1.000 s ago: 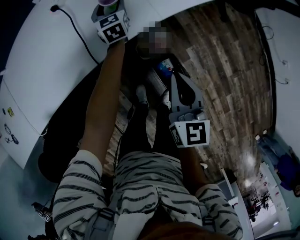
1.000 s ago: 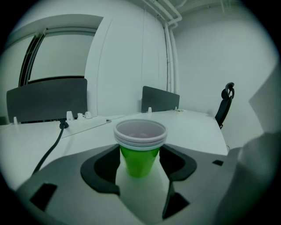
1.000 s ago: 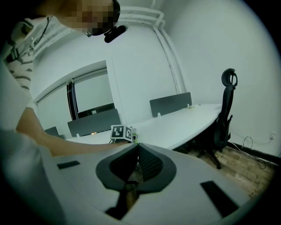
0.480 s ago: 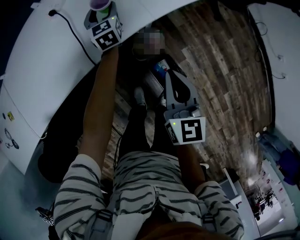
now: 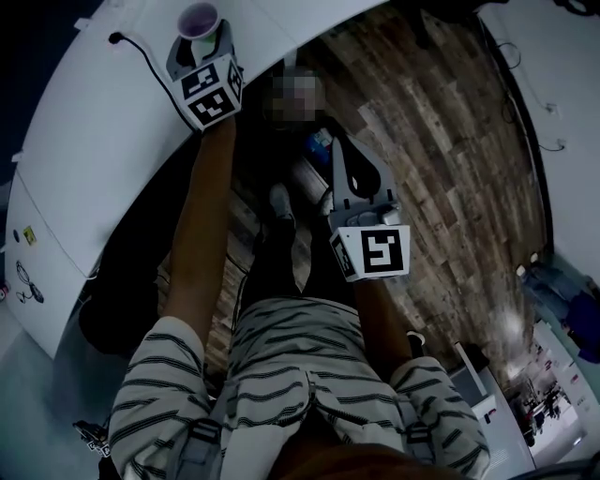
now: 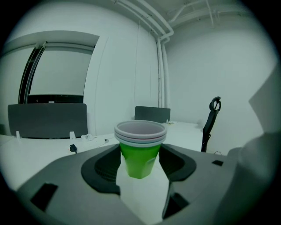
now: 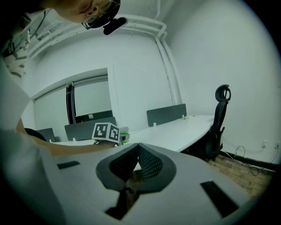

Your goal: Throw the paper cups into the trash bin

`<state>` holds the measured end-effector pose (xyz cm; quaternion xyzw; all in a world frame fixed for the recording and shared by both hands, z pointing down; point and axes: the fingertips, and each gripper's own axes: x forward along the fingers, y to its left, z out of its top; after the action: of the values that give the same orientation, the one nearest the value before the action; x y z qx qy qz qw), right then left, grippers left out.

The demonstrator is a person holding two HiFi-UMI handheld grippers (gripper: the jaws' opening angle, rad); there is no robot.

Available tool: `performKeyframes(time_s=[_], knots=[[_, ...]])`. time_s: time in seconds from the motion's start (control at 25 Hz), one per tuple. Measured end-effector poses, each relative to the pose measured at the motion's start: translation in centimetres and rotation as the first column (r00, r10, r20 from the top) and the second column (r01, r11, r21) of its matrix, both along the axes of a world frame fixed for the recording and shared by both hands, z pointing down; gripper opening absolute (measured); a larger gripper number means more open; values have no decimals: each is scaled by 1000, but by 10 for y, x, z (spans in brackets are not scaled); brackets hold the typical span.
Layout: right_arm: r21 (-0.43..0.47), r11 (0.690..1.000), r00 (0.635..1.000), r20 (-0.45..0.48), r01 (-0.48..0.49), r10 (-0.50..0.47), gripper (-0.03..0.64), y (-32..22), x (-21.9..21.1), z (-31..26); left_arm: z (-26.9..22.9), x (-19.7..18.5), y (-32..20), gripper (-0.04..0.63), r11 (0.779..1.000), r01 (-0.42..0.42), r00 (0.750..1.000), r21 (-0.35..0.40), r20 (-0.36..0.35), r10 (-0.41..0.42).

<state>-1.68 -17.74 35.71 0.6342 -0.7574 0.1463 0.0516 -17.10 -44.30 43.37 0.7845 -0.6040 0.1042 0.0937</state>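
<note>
A stack of green paper cups [image 5: 199,19] with white rims stands on the white desk [image 5: 94,122] at the top left of the head view. My left gripper [image 5: 199,36] reaches out over the desk, one jaw on each side of the stack. In the left gripper view the dark pads [image 6: 107,165] lie against the sides of the paper cups [image 6: 140,154]. My right gripper [image 5: 349,145] hangs over the floor beside my legs, jaws shut and empty. The right gripper [image 7: 137,147] looks toward the left gripper's marker cube and the cups [image 7: 124,132]. No trash bin shows clearly.
A black cable [image 5: 150,56] with a plug runs over the desk near the cups. Dark things lie under the desk edge on the wooden floor [image 5: 450,141]. A black office chair [image 7: 219,127] stands at the desk's far end, and grey divider panels [image 6: 151,114] stand behind the cups.
The left gripper and the cups sit a little further left and lower in the head view than one second ago. The right gripper has barely shifted and stays shut.
</note>
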Motion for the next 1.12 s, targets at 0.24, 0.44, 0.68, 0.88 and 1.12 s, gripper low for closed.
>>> performKeyframes(time_s=[0.24, 0.44, 0.68, 0.88, 1.12], knots=[[30, 999, 1000, -5, -19, 19, 18, 18, 8, -20, -38, 7, 36, 290, 999, -33, 999, 39, -5, 33], [49, 998, 999, 3, -45, 45, 18, 35, 18, -41, -66, 16, 72, 290, 995, -81, 997, 56, 9, 80], [77, 994, 997, -17, -74, 76, 18, 56, 33, -65, -100, 34, 113, 290, 987, -140, 990, 83, 10, 139], [86, 992, 996, -23, -90, 92, 18, 75, 38, -78, -122, 44, 150, 290, 975, -201, 980, 91, 23, 200], [82, 990, 992, -37, -116, 119, 18, 91, 54, -83, -141, 71, 194, 290, 953, -284, 959, 103, 11, 284]])
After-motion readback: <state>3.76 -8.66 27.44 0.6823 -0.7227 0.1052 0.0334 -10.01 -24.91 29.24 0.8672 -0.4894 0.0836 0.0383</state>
